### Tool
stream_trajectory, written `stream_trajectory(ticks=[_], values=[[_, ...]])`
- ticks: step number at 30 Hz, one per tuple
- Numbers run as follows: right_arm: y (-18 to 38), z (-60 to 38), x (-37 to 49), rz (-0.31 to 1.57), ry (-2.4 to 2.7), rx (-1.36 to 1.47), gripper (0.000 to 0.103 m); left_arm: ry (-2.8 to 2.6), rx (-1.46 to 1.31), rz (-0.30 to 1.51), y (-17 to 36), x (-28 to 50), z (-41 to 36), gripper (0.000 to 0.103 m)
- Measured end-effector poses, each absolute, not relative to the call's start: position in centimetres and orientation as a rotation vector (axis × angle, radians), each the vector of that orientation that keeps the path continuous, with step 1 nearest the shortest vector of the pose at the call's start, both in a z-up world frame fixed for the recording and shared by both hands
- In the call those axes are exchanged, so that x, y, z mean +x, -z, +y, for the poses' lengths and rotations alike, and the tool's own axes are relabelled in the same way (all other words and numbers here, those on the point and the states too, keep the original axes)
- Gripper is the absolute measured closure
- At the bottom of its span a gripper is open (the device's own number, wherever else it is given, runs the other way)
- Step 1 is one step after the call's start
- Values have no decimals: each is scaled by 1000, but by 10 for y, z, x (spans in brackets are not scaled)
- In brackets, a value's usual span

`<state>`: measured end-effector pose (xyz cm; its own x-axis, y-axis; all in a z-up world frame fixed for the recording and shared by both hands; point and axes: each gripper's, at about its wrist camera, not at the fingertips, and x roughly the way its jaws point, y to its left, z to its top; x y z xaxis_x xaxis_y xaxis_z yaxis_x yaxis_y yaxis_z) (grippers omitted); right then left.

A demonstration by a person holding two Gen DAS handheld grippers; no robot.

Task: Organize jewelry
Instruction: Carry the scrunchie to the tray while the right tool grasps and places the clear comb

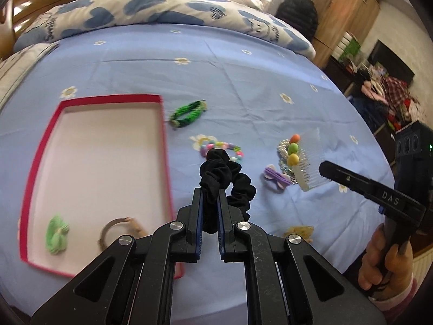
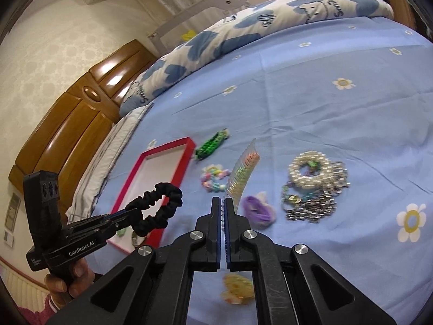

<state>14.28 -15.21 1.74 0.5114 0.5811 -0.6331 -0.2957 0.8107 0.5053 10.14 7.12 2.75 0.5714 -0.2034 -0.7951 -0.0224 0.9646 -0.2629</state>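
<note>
A bed with a blue flowered sheet [image 1: 243, 62] is seen from two hand-held grippers. Nearest, the left gripper [image 1: 210, 192] is clamped on a black scrunchie [image 1: 224, 178], which hangs clear of the sheet just right of a red-rimmed tray [image 1: 162, 124]. The right gripper [image 2: 223, 203] is pinched on the edge of a clear comb [image 2: 243, 173] with coloured beads, which is held up off the sheet; the grip looks thin.

Inside the tray, at its near end, two pieces are already laid: a light green hair tie [image 1: 56, 234] and a brownish band [image 1: 119, 227]. The rest of the tray is bare.

Still loose on the sheet, going outward: a yellow piece [image 2: 238, 288] under the right gripper, a purple bow clip [image 1: 276, 176], a pastel bead bracelet [image 1: 222, 149], a heap of pearl and metal chains [image 2: 316, 187], and, farthest, a green-and-black braided bracelet [image 1: 188, 113] beside the tray's far corner.

The job is judged under halfway: two items stowed, two lifted, about five waiting. A folded quilt [image 1: 162, 8] lies beyond.
</note>
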Motion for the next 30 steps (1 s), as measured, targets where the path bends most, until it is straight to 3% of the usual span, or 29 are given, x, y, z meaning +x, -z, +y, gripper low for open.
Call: stream_trajectory(ticks=[30], values=[[-2,21,146,967,-868,295,102,-186,-422,926,-9,63,210,96]])
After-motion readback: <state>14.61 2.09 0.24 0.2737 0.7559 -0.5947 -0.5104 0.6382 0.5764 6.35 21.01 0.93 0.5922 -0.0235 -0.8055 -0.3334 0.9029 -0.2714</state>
